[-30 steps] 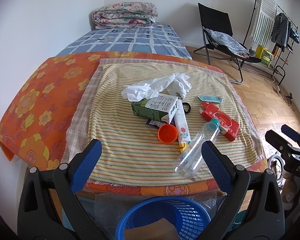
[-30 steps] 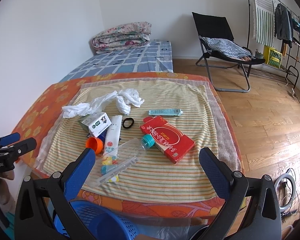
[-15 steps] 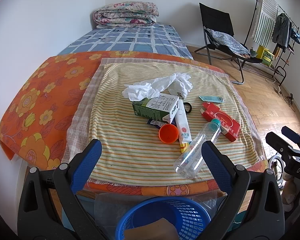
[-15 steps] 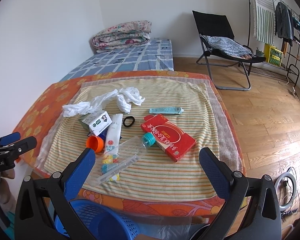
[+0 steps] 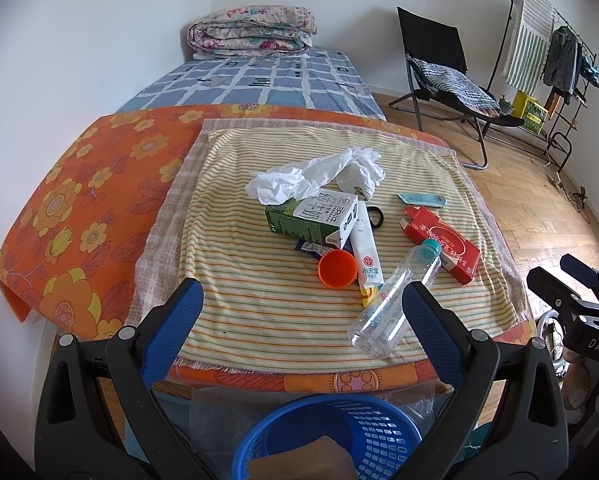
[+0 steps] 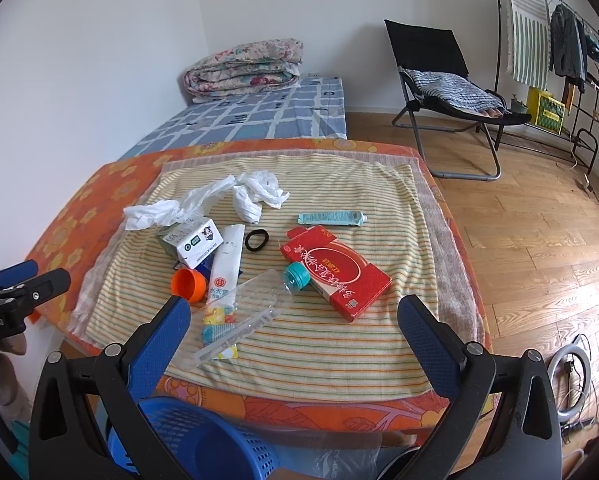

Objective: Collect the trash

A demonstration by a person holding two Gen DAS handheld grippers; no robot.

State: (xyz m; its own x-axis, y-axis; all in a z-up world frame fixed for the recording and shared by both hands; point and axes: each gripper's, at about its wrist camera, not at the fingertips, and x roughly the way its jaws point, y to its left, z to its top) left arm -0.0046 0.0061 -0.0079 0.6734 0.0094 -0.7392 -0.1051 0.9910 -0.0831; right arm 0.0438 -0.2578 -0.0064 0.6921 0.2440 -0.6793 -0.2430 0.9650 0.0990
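Observation:
Trash lies on a striped cloth (image 5: 259,312) on a table: a clear plastic bottle (image 5: 395,304) with a teal cap, a red box (image 5: 443,244), a green-white milk carton (image 5: 313,220), an orange cap (image 5: 338,269), a white tube (image 5: 365,252), crumpled white paper (image 5: 315,176), a black hair tie (image 6: 257,239) and a teal tube (image 6: 333,218). A blue basket (image 5: 331,436) stands below the table's near edge. My left gripper (image 5: 303,300) is open and empty above the near edge. My right gripper (image 6: 295,316) is open and empty, near the bottle (image 6: 243,316) and red box (image 6: 335,270).
An orange flowered cloth (image 5: 79,200) covers the table's left part. A bed with a folded quilt (image 5: 251,32) lies behind. A black folding chair (image 6: 443,80) and a clothes rack (image 6: 551,40) stand on the wooden floor at right. A ring light (image 6: 571,368) lies on the floor.
Both grippers have drifted slightly forward towards the table; nothing has been taken hold of and the trash has not moved.

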